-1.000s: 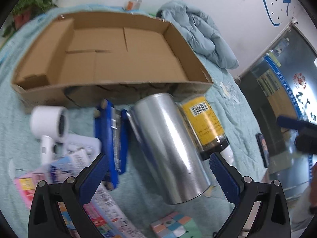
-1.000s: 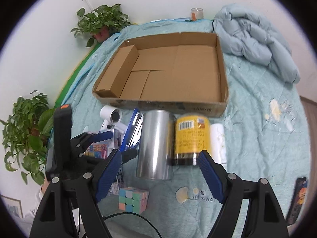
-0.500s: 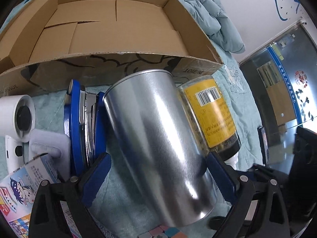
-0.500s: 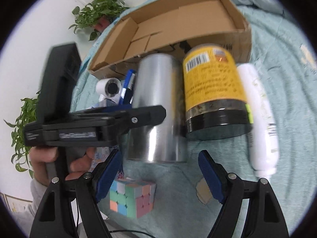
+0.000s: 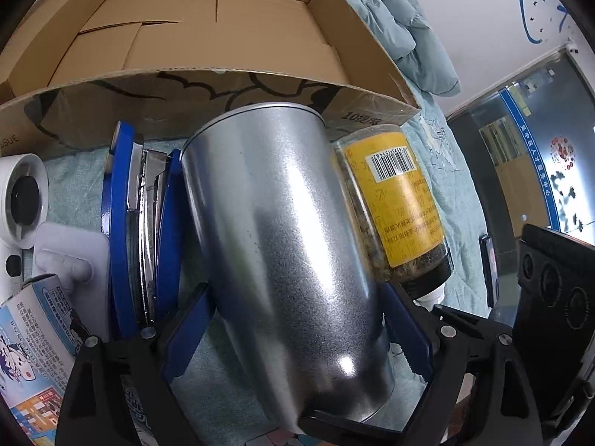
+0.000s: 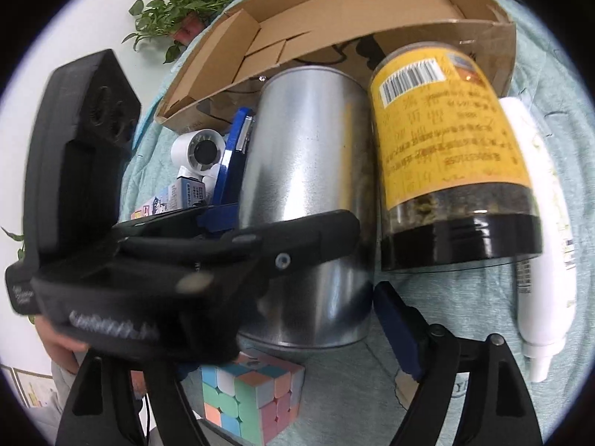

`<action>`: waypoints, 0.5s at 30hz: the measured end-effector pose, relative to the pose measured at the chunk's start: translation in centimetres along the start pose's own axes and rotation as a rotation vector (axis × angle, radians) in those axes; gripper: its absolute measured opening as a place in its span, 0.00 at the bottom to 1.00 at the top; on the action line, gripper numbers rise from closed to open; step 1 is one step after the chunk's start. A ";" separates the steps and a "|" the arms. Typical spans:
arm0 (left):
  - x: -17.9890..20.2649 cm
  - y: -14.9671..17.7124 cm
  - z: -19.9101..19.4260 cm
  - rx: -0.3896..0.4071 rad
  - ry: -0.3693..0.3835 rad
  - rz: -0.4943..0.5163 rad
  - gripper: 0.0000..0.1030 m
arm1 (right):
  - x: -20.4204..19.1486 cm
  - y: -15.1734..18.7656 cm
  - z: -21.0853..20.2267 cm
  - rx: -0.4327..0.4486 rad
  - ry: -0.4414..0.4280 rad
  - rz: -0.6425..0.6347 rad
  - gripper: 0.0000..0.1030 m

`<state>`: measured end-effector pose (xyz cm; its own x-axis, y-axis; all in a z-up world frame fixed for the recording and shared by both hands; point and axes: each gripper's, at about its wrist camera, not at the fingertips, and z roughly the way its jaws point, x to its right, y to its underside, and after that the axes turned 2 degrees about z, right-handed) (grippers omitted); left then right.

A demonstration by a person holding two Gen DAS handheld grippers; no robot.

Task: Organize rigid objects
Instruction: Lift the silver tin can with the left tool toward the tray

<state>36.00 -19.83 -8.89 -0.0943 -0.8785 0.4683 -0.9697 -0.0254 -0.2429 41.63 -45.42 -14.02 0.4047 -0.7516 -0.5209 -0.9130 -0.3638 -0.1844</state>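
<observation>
Silver tin (image 5: 286,260), lying on the bed beside the cardboard box (image 5: 208,29), now sits between the left claw's (image 5: 297,323) spread jaws after its advance; right claw (image 6: 282,334) hovers spread; gripping comes next.

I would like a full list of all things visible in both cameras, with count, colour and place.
Metal tin: 1, silver, lying before the box, between the left gripper's fingers.
Jar: 1, yellow label, black lid, right of the tin.
Bottle: 1, white, right of the jar.
Cardboard box: 1, brown, behind.
Stapler: 1, blue, left of the tin.
Hair dryer: 1, white, far left.
Puzzle cube: 1, pastel, near.
Plant: 1, green, corner.
Quilt: 1, pale blue.
Left gripper: around the tin.
Right gripper: open.
</observation>
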 end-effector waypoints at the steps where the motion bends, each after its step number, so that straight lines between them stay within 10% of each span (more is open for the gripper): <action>1: 0.2 0.0 0.4 0.000 0.000 0.003 0.86 | -0.2 0.0 0.2 0.000 0.005 -0.003 0.81; 15: 2.7 1.3 -2.6 0.086 -0.039 0.101 0.84 | -2.7 -0.2 0.3 0.033 0.023 -0.021 0.81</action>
<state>33.84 -21.00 -5.69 -0.1796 -0.8967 0.4046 -0.9327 0.0245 -0.3599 40.72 -43.13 -12.86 0.4241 -0.7567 -0.4974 -0.9055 -0.3613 -0.2225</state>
